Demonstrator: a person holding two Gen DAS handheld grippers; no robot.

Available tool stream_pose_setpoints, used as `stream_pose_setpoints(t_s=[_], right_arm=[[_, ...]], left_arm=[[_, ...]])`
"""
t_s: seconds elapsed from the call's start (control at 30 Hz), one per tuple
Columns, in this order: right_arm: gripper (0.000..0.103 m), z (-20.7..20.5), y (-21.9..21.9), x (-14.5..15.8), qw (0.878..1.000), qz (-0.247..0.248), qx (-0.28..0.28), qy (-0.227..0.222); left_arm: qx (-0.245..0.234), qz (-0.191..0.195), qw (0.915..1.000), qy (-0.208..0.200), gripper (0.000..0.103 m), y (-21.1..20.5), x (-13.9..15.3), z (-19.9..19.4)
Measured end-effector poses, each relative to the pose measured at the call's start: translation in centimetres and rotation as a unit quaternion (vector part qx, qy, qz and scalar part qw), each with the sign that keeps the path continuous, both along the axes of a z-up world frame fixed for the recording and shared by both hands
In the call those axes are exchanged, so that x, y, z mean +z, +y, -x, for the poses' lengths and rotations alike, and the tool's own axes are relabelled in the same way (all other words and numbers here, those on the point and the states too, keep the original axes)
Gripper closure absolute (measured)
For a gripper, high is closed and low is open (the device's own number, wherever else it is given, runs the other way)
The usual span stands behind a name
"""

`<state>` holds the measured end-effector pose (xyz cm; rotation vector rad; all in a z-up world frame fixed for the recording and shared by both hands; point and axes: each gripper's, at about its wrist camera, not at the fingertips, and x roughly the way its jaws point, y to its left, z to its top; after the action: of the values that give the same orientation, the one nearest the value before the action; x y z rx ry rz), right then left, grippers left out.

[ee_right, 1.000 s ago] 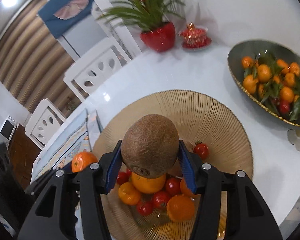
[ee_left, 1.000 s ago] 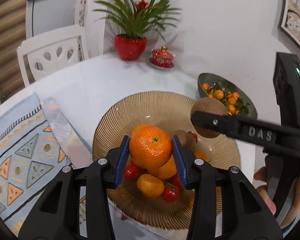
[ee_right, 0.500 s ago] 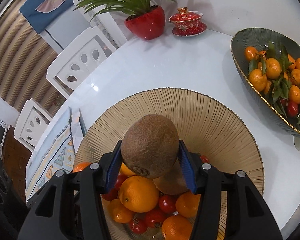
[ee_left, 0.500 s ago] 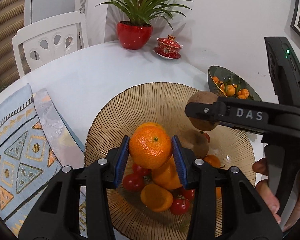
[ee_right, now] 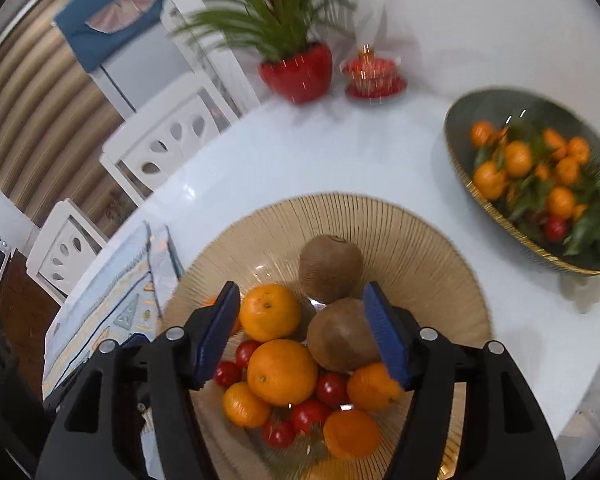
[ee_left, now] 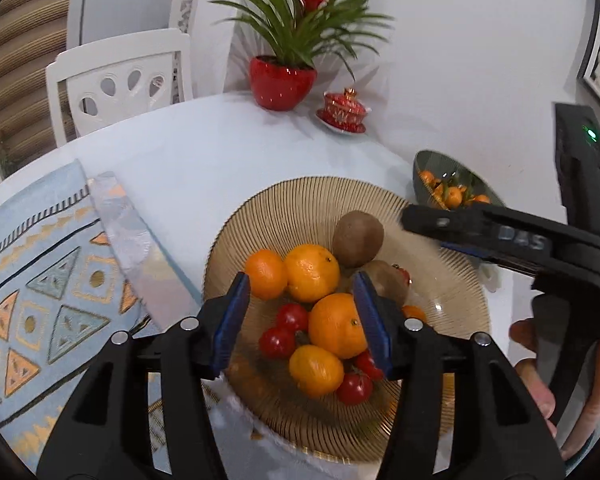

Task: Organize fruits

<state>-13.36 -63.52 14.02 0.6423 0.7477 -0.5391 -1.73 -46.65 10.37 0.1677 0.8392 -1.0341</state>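
Bright, even indoor light; fisheye bending at the rims, motion blur in places.

Soft light is washing the white table point(ee_left: 188, 160), leaving only faint shadows behind the red plant pot point(ee_left: 282, 82) and a small glare patch on the tabletop near its far left edge in the right wrist view. Dark vignette is closing every corner. The right tool point(ee_left: 480, 232) is smearing in the left wrist view; the green bowl point(ee_right: 480, 120) and plant are blurring in the right wrist view.
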Motion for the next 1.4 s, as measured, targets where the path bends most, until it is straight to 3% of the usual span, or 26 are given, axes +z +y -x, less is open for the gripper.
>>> stream_pose_setpoints(t_s=[0.1, 0.17, 0.37, 0.47, 0.57, 0.63, 0.7, 0.8, 0.93, 1.17, 1.27, 1.4], right_arm=[[0.037, 1.4, 1.8, 1.8, 0.999, 0.031, 0.005, -0.005], [0.032, 2.2, 3.1, 2.5, 0.999, 0.036, 0.013, -0.013], [0.032, 3.5, 7.3, 3.7, 0.998, 0.042, 0.040, -0.022], [0.030, 4.1, 9.7, 4.1, 0.997, 0.042, 0.054, -0.027], [0.030, 4.1, 13.1, 4.7, 0.995, 0.052, 0.079, -0.030], [0.030, 3.8, 16.0, 5.1, 0.992, 0.062, 0.107, -0.033], [0.029, 3.5, 18.7, 5.3, 0.988, 0.072, 0.131, -0.034], [0.026, 2.7, 23.9, 5.0, 0.979, 0.099, 0.173, -0.034], [0.025, 1.3, 30.7, 3.2, 0.965, 0.136, 0.223, -0.032], [0.025, -2.7, 39.7, -0.9, 0.946, 0.127, 0.299, -0.016], [0.018, -4.1, 42.9, -2.6, 0.941, 0.131, 0.312, -0.013], [0.018, -5.6, 45.8, -5.1, 0.935, 0.149, 0.321, -0.012]], left_arm=[[0.004, 0.006, 0.9998, -0.017, 0.047, 2.0, 1.2, 1.1], [0.009, 0.010, 0.9997, -0.022, 0.047, 3.5, 2.0, 1.9], [0.027, 0.031, 0.9987, -0.031, 0.046, 8.2, 4.2, 3.7], [0.038, 0.040, 0.9977, -0.041, 0.037, 10.7, 5.1, 4.6], [0.051, 0.048, 0.9961, -0.053, 0.036, 13.8, 5.9, 5.5], [0.066, 0.055, 0.9946, -0.058, 0.033, 16.4, 6.2, 6.0], [0.083, 0.062, 0.9926, -0.062, 0.023, 19.0, 6.4, 6.5], [0.119, 0.065, 0.9879, -0.076, 0.020, 23.7, 6.2, 6.9], [0.180, 0.045, 0.9781, -0.095, 0.018, 30.1, 4.7, 6.9], [0.308, -0.028, 0.9453, -0.103, 0.018, 41.3, 0.5, 4.9], [0.353, -0.061, 0.9287, -0.094, 0.018, 44.7, -1.4, 4.5], [0.379, -0.067, 0.9183, -0.094, 0.014, 46.9, -3.6, 3.9]])
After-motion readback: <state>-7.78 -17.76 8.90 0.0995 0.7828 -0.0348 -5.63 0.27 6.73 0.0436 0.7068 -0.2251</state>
